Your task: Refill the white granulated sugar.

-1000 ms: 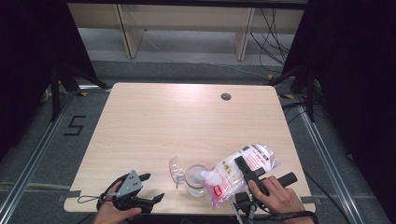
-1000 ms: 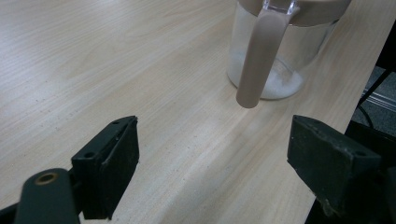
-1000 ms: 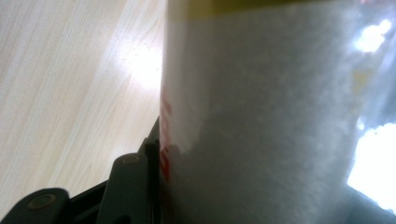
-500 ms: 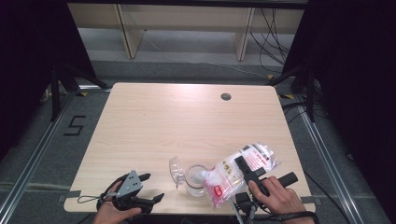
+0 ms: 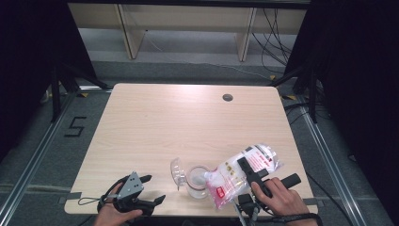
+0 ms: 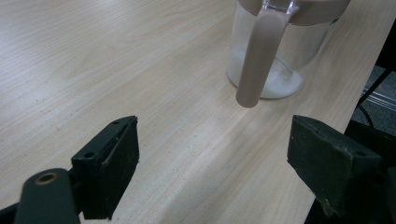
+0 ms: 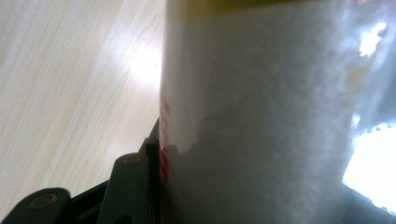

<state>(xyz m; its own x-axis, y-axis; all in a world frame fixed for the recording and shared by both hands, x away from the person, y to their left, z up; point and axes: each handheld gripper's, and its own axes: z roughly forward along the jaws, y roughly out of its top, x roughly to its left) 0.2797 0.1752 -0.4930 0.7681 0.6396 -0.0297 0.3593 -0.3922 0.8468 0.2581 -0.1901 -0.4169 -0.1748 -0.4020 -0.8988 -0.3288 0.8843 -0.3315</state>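
The right gripper (image 5: 251, 173) clamped a crinkly plastic bag (image 5: 240, 172) of white powder, tilted over the clear glass jar (image 5: 197, 181) near the table's (image 5: 188, 117) front edge. The left gripper (image 5: 141, 200) rested open at that edge, with bare smooth wood stretching beyond.

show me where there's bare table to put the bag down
Bare wood runs from the far edge by the round hole down past mid-table. The near edge is crowded: jar, tilted bag in the right hand-held gripper, left hand-held gripper.
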